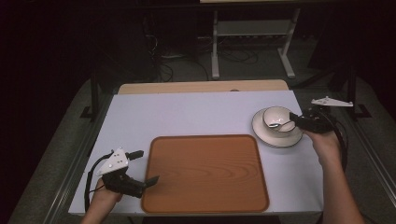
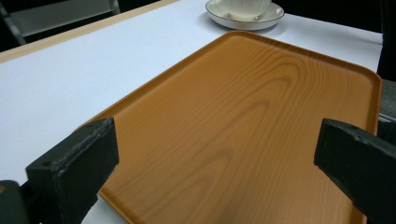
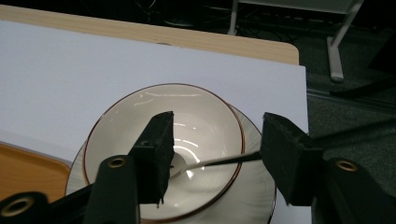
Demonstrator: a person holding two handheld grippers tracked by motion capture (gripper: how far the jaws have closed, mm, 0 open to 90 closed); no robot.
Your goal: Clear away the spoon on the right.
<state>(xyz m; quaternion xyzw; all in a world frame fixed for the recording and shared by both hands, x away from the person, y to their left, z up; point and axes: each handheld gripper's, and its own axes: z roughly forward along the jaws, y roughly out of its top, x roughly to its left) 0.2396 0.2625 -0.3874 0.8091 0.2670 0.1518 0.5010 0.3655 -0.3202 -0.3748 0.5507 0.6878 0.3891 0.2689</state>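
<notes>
Now | R tongs (image 3: 215,158) half-open over cup (image 3: 196,112), gripping nothing | L tongs (image 2: 215,168) wide, empty

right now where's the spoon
The spoon lies in the white cup on the saucer, at the table's right side just beyond the wooden tray's far right corner. In the right gripper view its handle runs between the open right gripper.

One tray (image 1: 205,175), one saucer (image 1: 275,138), one cup (image 1: 276,118), one spoon (image 3: 219,161).
</notes>
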